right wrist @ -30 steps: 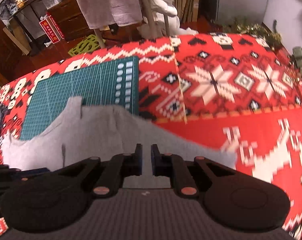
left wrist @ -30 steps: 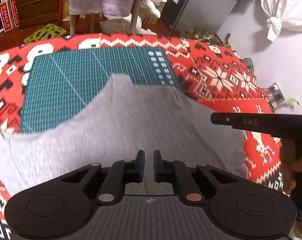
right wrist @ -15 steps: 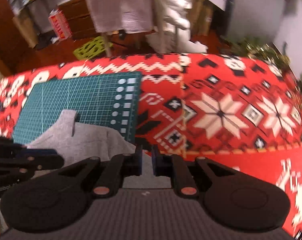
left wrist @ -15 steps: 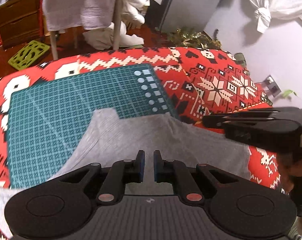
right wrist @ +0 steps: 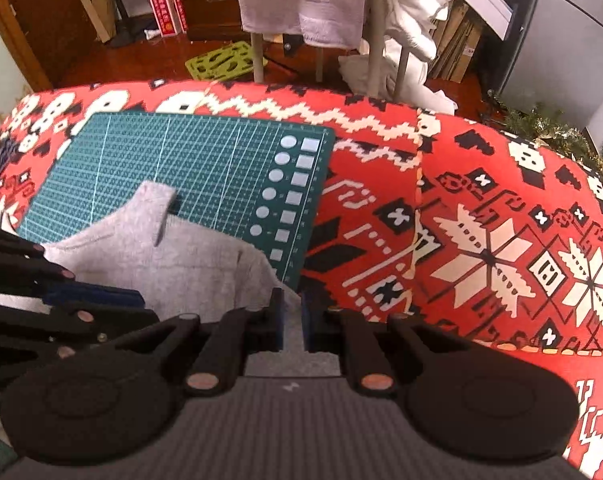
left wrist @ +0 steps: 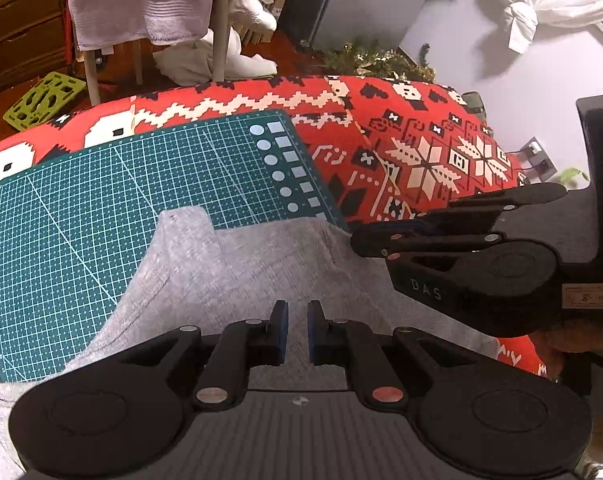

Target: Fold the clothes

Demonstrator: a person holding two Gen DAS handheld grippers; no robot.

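Observation:
A grey garment lies partly on the green cutting mat and partly on the red patterned cloth. One narrow corner of it points up the mat. My left gripper is shut on the garment's near edge, with grey fabric in the slim gap between its pads. The right gripper reaches in from the right, close beside it. In the right wrist view, the right gripper is shut on the garment where the fabric rises to its fingers. The left gripper shows at the left edge.
The cutting mat sits on the red patterned cloth that covers the table. Beyond the far edge are a rack with a white towel, wooden drawers, a green plastic piece on the floor and tinsel. A hand holds the right gripper.
Both grippers have pulled the grey garment back toward me, so more of the green mat now shows. The right gripper has swung in close beside the left one.

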